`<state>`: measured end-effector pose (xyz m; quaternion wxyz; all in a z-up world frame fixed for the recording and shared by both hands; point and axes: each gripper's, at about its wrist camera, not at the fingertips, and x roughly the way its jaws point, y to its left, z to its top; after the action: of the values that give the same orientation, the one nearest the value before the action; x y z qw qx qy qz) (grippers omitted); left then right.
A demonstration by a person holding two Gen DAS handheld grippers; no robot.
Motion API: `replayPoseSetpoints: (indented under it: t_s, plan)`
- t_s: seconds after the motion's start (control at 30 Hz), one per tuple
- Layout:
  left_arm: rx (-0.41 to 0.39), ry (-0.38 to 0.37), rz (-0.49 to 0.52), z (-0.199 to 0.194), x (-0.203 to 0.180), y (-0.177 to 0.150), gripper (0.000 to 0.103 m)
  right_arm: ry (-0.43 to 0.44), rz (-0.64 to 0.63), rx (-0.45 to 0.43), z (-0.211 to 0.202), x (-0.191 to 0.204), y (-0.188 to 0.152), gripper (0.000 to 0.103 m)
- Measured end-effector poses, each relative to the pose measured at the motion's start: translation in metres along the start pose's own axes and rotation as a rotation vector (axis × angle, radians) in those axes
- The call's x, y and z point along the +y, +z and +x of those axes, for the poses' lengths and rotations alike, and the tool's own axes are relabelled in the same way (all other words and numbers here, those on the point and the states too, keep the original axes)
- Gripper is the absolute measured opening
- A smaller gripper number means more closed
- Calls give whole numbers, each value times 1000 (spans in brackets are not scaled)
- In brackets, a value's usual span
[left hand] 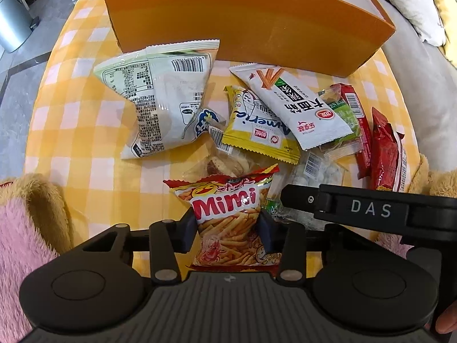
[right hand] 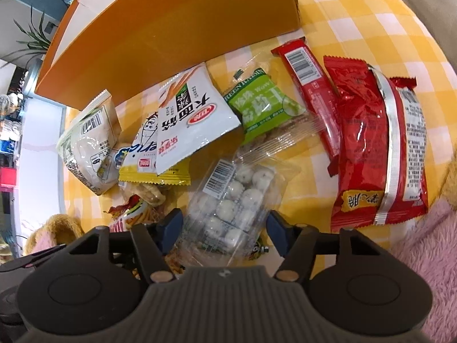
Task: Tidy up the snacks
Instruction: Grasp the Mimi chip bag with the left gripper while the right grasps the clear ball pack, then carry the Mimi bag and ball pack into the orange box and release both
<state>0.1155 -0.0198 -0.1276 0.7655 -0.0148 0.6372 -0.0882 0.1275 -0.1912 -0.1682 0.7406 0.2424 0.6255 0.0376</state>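
Your left gripper (left hand: 228,225) is squeezed onto the Mimi chip bag (left hand: 232,220); both pads press its sides at the near edge of the snack pile. Your right gripper (right hand: 224,224) is spread wide around the clear bag of white balls (right hand: 240,197). The pads look a bit apart from the plastic, but it's hard to tell w/ the crinkly wrap.

Far behind the pile stands the orange box (left hand: 242,20). Its front wall is close to the snacks. The big white bag (left hand: 160,97) lies on the left, just in front of the box. The white stick pack (left hand: 291,103) rests on top of the yellow pack (left hand: 257,131). The green raisin pack (right hand: 257,105) sits right of those. Two red packs (right hand: 368,148) lie on the right side. Everything is on the yellow checked cloth (left hand: 85,120).
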Motion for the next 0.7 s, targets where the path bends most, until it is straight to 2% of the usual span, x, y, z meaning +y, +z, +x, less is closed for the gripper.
replayPoseSetpoints:
  t_s: [0.17,0.33,0.57,0.7]
  plan:
    - [-23,0,13,-12,-4,-7,42,5,-11,-6,-11,-1,-6,58]
    - [-77,14,20,-29,-4,-12,41,13,9,-38,-32,-10,-12,57]
    - [-165,11,11,-61,-2,-17,41,19,-11,-109,-69,-18,-25,57]
    - [-209,-19,18,-78,-3,-14,41,27,-59,-171,-93,-12,-30,57]
